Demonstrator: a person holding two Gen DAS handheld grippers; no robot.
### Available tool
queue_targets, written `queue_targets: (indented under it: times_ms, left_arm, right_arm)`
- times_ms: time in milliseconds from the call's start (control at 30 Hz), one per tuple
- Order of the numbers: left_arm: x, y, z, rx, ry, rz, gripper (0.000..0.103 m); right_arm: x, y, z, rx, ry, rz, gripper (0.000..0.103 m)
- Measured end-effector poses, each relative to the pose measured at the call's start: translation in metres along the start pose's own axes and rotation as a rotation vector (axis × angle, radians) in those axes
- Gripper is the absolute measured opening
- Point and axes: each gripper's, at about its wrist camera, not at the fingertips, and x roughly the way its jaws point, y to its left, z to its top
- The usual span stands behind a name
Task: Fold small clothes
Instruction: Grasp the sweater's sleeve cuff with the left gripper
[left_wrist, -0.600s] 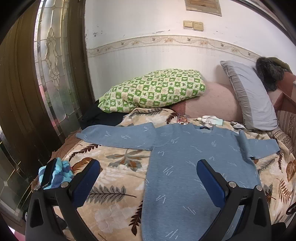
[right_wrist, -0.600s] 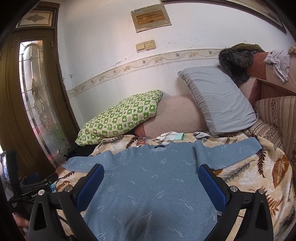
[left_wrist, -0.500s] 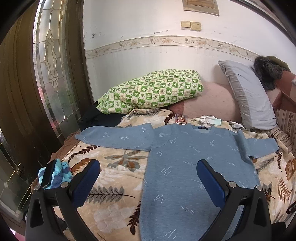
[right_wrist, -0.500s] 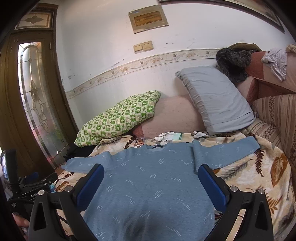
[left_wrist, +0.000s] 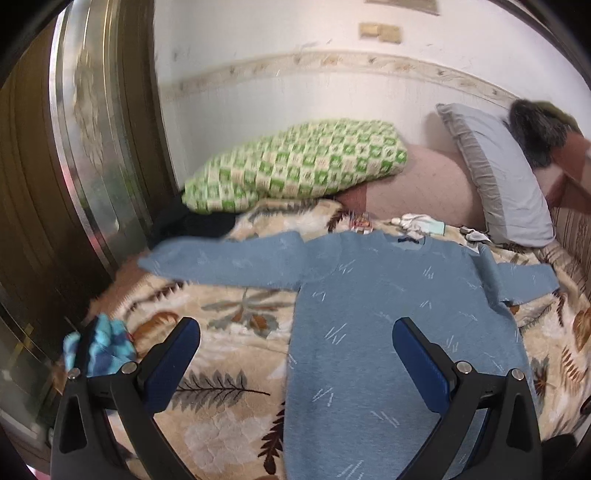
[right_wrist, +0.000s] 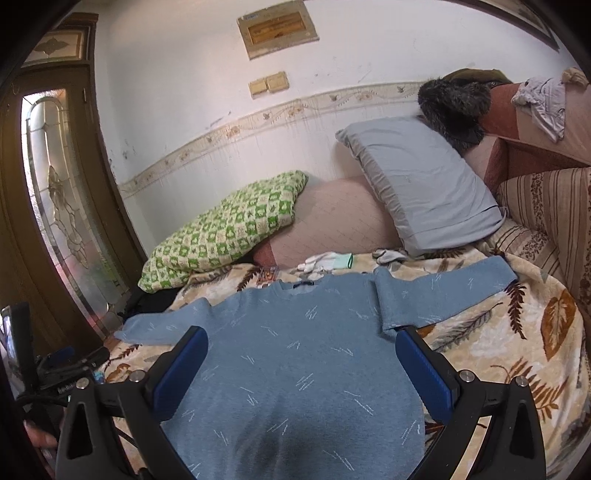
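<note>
A small light-blue sweater (left_wrist: 376, 317) lies flat, front down, on a leaf-patterned blanket (left_wrist: 229, 325), both sleeves spread out. It also shows in the right wrist view (right_wrist: 295, 362). My left gripper (left_wrist: 295, 354) is open and empty, hovering above the sweater's left edge near the hem. My right gripper (right_wrist: 301, 365) is open and empty above the sweater's lower body. The right sleeve (right_wrist: 443, 291) is creased at the shoulder.
A green checkered pillow (left_wrist: 295, 166) and a grey pillow (left_wrist: 498, 173) lean on the far wall. White gloves (right_wrist: 325, 262) lie beyond the collar. A blue striped cloth (left_wrist: 99, 347) sits at the bed's left edge by a glass door (left_wrist: 96, 129).
Both grippers have shifted slightly to the right and back; the sweater appears a little further left and lower in view. The sweater lies unchanged and both grippers stay open.
</note>
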Motion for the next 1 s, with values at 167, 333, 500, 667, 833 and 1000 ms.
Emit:
queue_targets:
  times_ms: [167,333,500,667,833,1000]
  left_arm:
    - [0.088,0.112,0.016,-0.221,0.119,0.046,0.103]
    - [0.168,0.239,0.040,-0.402,0.170,0.199,0.103]
    - [0.248,0.349,0.043,-0.684,0.264,0.244,0.103]
    - [0.303,0.400,0.036,-0.929,0.264,0.208,0.103]
    - [0.339,0.401,0.041,-1.027,0.252,0.150,0.093]
    - [0.363,0.395,0.058,-0.988,0.244,0.161,0.076]
  right_arm:
    - [0.041,0.004,-0.008,-0.016,0.046,-0.010,0.103]
    - [0.098,0.003,-0.020,0.010,0.097,-0.049,0.103]
    - [0.150,-0.003,-0.037,0.031,0.188,-0.071,0.103]
    - [0.185,-0.007,-0.043,-0.003,0.198,-0.075,0.103]
    - [0.212,-0.012,-0.038,-0.039,0.211,-0.084,0.103]
    - [0.229,-0.020,-0.033,-0.017,0.219,-0.055,0.103]
